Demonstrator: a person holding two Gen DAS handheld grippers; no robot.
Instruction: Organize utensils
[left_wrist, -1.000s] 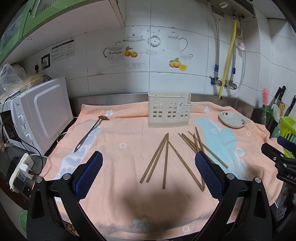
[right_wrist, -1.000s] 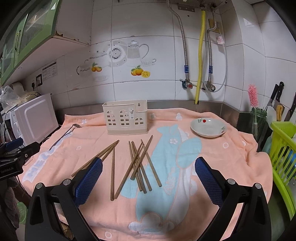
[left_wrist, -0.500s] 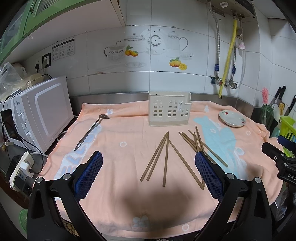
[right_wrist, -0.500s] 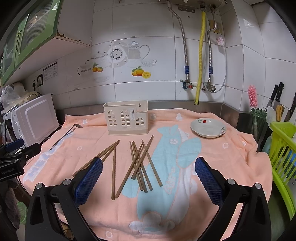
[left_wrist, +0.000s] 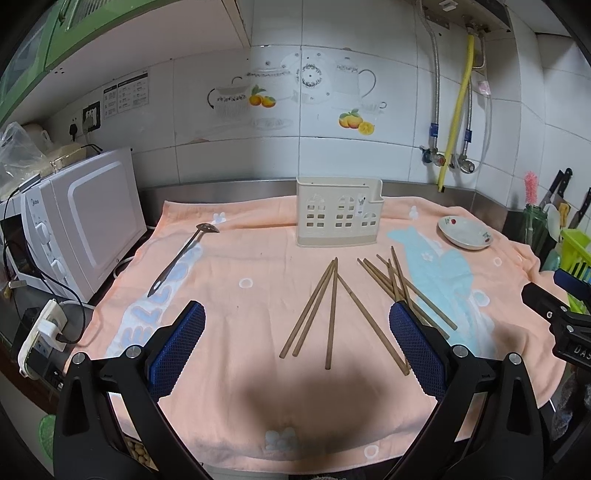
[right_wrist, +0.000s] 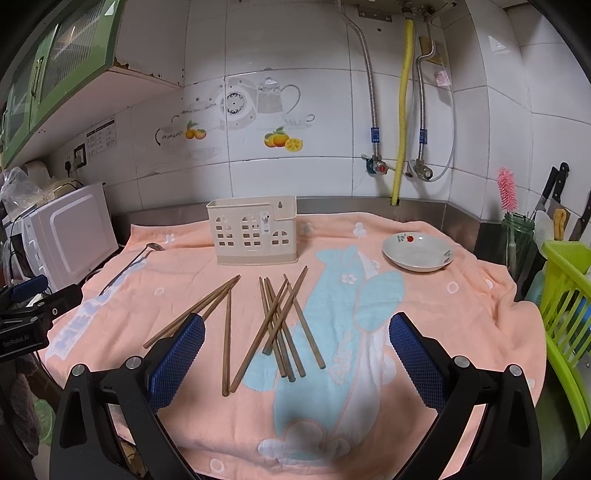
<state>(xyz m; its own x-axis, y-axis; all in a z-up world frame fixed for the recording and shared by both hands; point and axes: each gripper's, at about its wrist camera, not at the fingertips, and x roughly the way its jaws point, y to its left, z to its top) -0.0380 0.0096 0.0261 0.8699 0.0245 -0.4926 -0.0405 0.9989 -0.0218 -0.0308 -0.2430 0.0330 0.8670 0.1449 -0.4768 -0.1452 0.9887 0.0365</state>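
Both sets of jaws stand wide apart and hold nothing: the left gripper (left_wrist: 297, 345) hangs above the near middle of the peach towel (left_wrist: 258, 398), and the right gripper (right_wrist: 297, 350) hangs above the towel's blue whale print. The towel covers the counter up to a steel strip at the tiled wall, and its near hem drops over the counter's front edge, so the open room lies along the bare near part of the cloth. The wooden chopsticks lie flat in two loose groups in the middle: a fan of four (left_wrist: 325, 314) to the left and a crossed pile (right_wrist: 284, 321) just beside it to the right, both in front of the cream utensil holder (left_wrist: 338, 218). The holder stands upright near the back edge; its inside is hidden from both views, and no handle shows above its rim. A metal ladle (left_wrist: 183, 258) lies alone toward the left edge, well apart from the chopsticks. A small white dish (right_wrist: 417, 253) sits empty at the right rear. A white microwave (left_wrist: 77, 221) closes off the left side, with a plugged power strip (left_wrist: 40, 336) below it. On the right, a green plastic basket (right_wrist: 565, 306), a glass jar with a pink brush (right_wrist: 517, 229) and hanging knives (right_wrist: 552, 192) crowd the corner.
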